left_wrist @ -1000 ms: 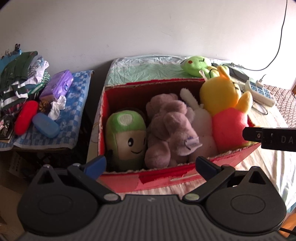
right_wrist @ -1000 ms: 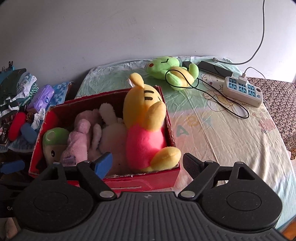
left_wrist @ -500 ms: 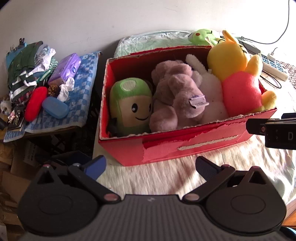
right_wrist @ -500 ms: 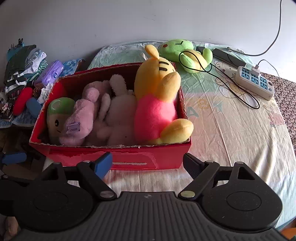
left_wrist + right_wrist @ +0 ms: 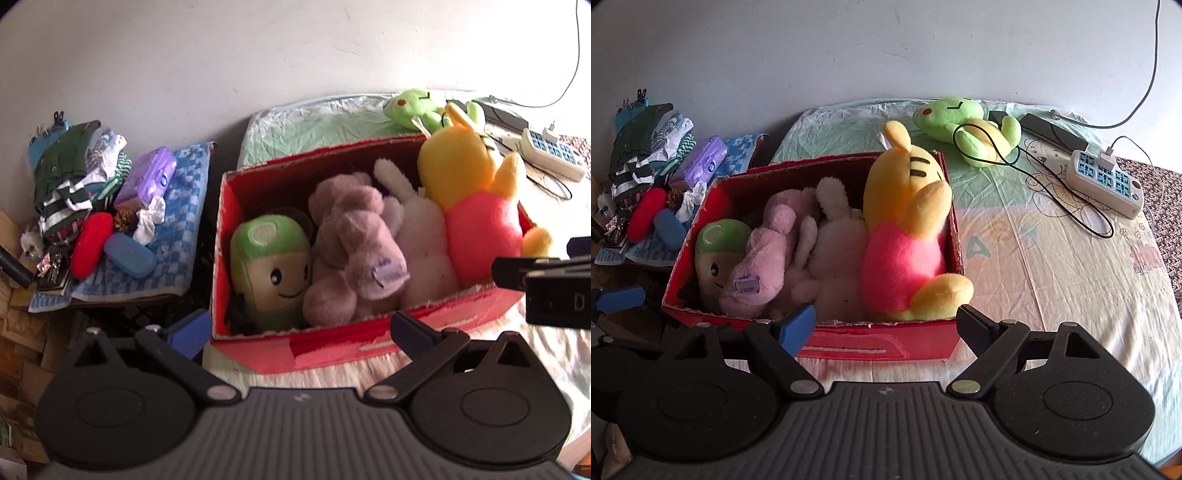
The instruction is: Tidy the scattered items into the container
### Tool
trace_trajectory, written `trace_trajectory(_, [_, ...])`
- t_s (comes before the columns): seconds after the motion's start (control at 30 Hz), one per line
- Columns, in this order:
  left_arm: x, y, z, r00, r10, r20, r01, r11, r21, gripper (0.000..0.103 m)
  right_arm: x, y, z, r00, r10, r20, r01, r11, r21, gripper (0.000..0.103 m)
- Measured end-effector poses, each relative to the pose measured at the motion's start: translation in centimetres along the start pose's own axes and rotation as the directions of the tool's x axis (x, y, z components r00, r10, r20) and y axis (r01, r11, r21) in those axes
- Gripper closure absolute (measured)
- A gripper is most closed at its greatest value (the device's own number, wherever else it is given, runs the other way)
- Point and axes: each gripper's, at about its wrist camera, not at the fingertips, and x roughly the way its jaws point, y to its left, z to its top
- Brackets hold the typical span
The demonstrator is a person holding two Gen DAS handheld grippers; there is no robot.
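Note:
A red cardboard box [image 5: 332, 347] [image 5: 879, 343] stands on the bed. It holds a green-capped plush [image 5: 271, 266] [image 5: 714, 254], a mauve plush [image 5: 354, 251] [image 5: 764, 258], a white plush [image 5: 424, 236] [image 5: 834, 251] and a yellow-and-pink plush [image 5: 476, 206] [image 5: 905, 236]. A green frog plush [image 5: 417, 105] [image 5: 964, 122] lies on the bed behind the box. My left gripper [image 5: 301, 330] is open and empty at the box's near left side. My right gripper [image 5: 886, 325] is open and empty at the box's near wall.
A white power strip [image 5: 1104, 181] with black cables [image 5: 1082, 218] lies at the right of the bed. A side table [image 5: 173, 206] at the left carries folded clothes [image 5: 70, 173], a purple tissue pack [image 5: 147, 177] and red and blue cases [image 5: 92, 243].
Both grippers pulled back and up from the box half a second ago, then came closer to its near wall again. Both stayed open and empty. The toys have not moved.

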Motion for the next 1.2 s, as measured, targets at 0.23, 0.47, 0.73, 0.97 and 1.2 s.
trace_trajectory(0.23, [0.1,0.3,1.4,0.999,0.025,0.019,-0.025,1.0,-0.018,0.0,-0.4,0.3,1.1,0.999,0.0,0.043,0.0,1.0,-0.011,0.017])
trace_trajectory(0.47, [0.4,0.7,1.5,1.0,0.013,0.019,-0.013,1.0,-0.027,0.0,-0.1,0.4,1.6,0.999,-0.01,0.045,0.011,1.0,-0.004,0.017])
trace_trajectory(0.73, [1.0,1.2,2.2,0.999,0.012,0.032,-0.011,0.998,-0.057,0.0,0.1,1.2,2.2,0.998,-0.011,0.06,0.012,1.0,-0.024,0.017])
trace_trajectory(0.97, [2.3,2.0,2.9,0.999,0.013,0.046,-0.008,0.993,-0.115,0.0,1.0,1.7,2.9,0.996,-0.011,0.084,0.014,0.999,-0.033,0.017])
trace_trajectory(1.2, [3.8,1.7,3.6,0.999,0.026,0.043,-0.021,0.991,-0.129,0.0,2.3,1.5,3.3,0.995,-0.019,0.101,0.021,1.0,-0.017,0.017])
